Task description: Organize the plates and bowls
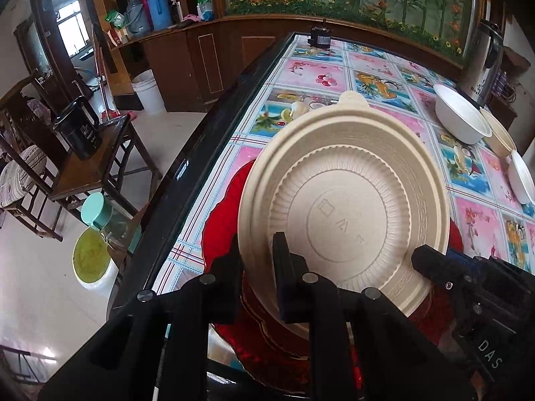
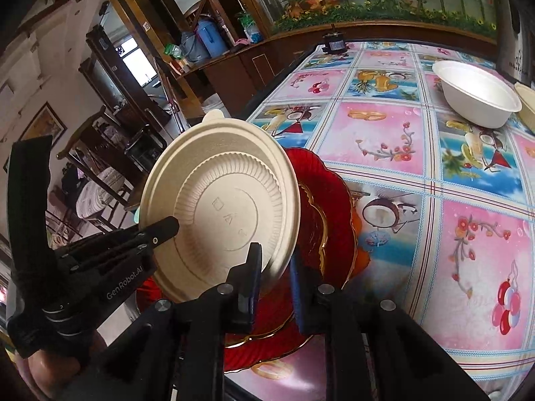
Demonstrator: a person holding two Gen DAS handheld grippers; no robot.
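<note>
From the left wrist, the left gripper (image 1: pixel 257 260) is clamping its jaws on the near rim of a beige fibre plate (image 1: pixel 344 207), tilting above red glass plates (image 1: pixel 224 207) on the counter (image 1: pixel 317 73). A white bowl (image 1: pixel 461 117) is sitting well beyond.

From the right wrist, the right gripper (image 2: pixel 276 284) is pinching the same beige plate's right edge.
</note>
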